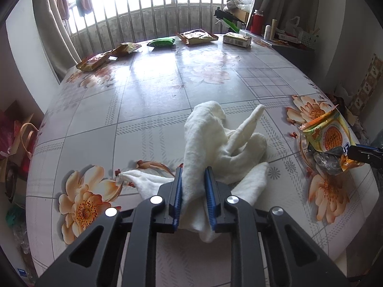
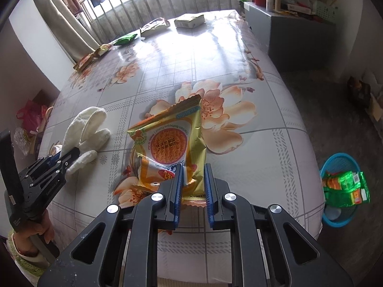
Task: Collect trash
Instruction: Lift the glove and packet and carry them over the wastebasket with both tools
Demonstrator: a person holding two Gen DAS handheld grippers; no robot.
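The left gripper (image 1: 193, 175) was closed on a white cloth (image 1: 215, 138), whose loose folds spilled forward onto the worktop (image 1: 148, 100) near its front edge. In that left wrist view the yellow snack wrapper (image 1: 328, 138) hung at the worktop's right edge, pinched by the other tool. Along the far edge lay more packets: a green packet (image 1: 161, 42), a brown packet (image 1: 197, 36), a pale box (image 1: 237, 39), and two more wrappers toward the far left corner.

In the right wrist view, the right gripper (image 2: 193, 175) was clamped on the bottom end of the yellow snack wrapper (image 2: 172, 141), which stood up from the jaws over the front part of the worktop (image 2: 263, 143). The left gripper (image 2: 69, 159) showed at the left with the white cloth (image 2: 88, 129). A blue basket (image 2: 340, 186) sat on the floor off the worktop's right edge, already holding green wrappers (image 2: 344, 189).

The step in hand seemed to be carrying this wrapper to the basket. The next move would call for swinging the right gripper rightward past the worktop's edge, over the basket's mouth, then opening to drop it.
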